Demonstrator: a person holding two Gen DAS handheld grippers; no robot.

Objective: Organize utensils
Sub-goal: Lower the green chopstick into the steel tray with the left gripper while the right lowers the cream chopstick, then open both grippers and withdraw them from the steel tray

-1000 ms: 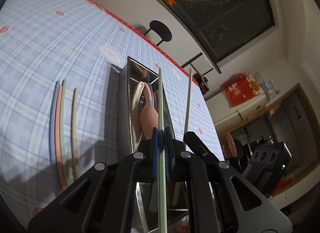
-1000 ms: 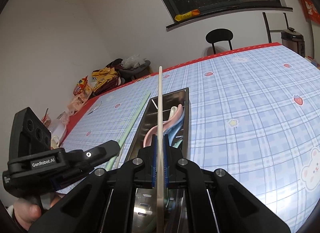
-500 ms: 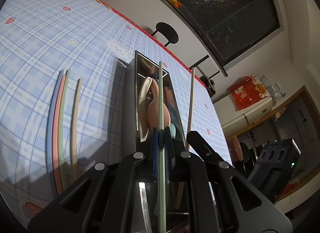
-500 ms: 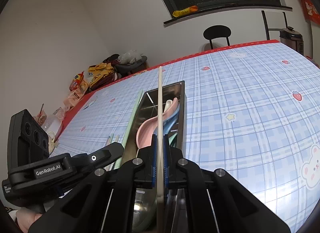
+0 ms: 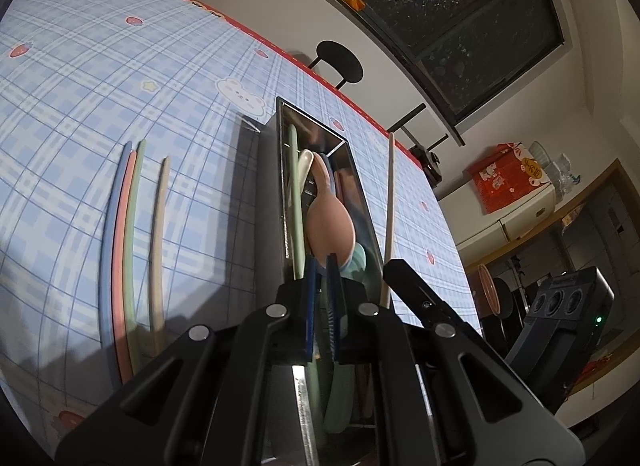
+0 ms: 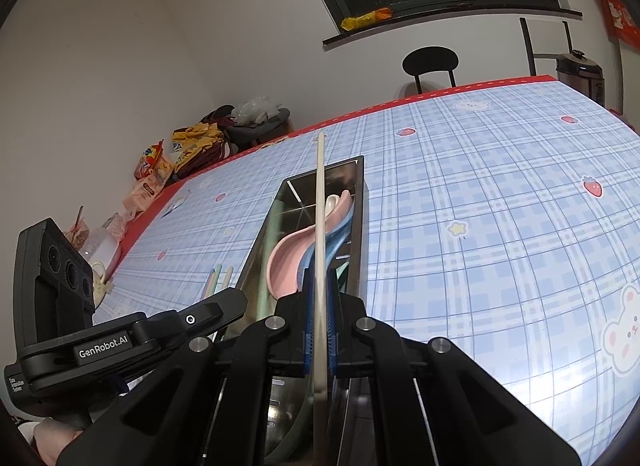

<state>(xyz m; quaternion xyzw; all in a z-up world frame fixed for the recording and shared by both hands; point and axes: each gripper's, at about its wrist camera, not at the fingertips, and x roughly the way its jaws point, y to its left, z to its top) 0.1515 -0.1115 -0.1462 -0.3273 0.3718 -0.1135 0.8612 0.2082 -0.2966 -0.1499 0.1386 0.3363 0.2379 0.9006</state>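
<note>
1. Steel tray (image 5: 356,181) runs up the frame's centre in both views, holding a pink spoon (image 5: 330,221) and a green chopstick (image 5: 294,185).
2. Only my left view shows four chopsticks (image 5: 132,234) lying at left on the checked blue tablecloth (image 5: 80,85).
3. My left gripper (image 5: 322,266) is pressed together, holding nothing.
4. My right gripper (image 6: 319,286) pinches a cream chopstick (image 6: 320,225) over the tray.
5. Snack bags (image 6: 188,149), at left beyond the table, appear only in the right view.
6. A dark window (image 5: 460,9) fills the upper right.
</note>
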